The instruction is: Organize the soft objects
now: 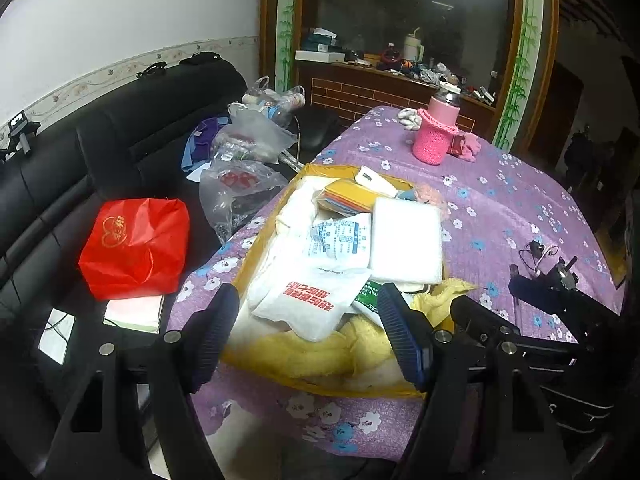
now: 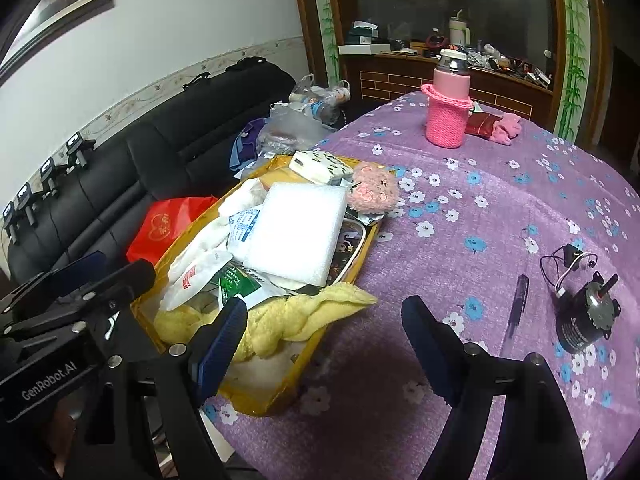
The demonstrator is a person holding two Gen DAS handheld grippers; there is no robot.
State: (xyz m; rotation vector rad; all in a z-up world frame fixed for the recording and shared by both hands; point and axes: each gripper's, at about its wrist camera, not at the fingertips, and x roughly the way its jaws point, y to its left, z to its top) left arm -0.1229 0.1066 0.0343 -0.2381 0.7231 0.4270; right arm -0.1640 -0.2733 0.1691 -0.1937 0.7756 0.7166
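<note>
Purple cloth: floral-print tablecloth [image 2: 500,200] w/ white + blue blossoms covers whole table, slightly wrinkled.
Wall: white, w/ floral border strip [image 2: 140,100] running behind sofa; framed picture [image 2: 60,0] top left in rt view.
Sofa: black leather sofa [image 1: 80,168] left of table; red bag [image 1: 136,244] sits on it, clear plastic bags [image 1: 244,160] further along, just beside table edge.
Left gripper: left gripper [image 1: 308,336] wide open, holding nothing, hovers over near end of yellow tray; one finger left of tray, other above the towel.
Tray: yellow tray [image 2: 276,396] on table's left part, piled w/ soft items.
Soft items: yellow towel [image 2: 288,316] bunched at near end, spilling over rim; white printed bags [image 1: 320,296] on top; white foam pad [image 2: 296,232] mid-pile; pink plush [image 2: 372,192] at far rt corner; tissue pack [image 2: 320,166] at far end.
Right gripper: right gripper [image 2: 324,344] wide open, empty, over bare cloth just rt of tray; left finger near towel.
Bottle: flask in pink knit sleeve [image 2: 448,116] upright at far side, pink cloth [image 2: 506,128] beside it.
Right side: pen [image 2: 518,304] lying on cloth, small black motor [image 2: 586,320] w/ wires near rt edge.
Back: wood-framed cabinet [image 2: 440,20] w/ bamboo-print trim, cluttered shelf, dim room beyond.
</note>
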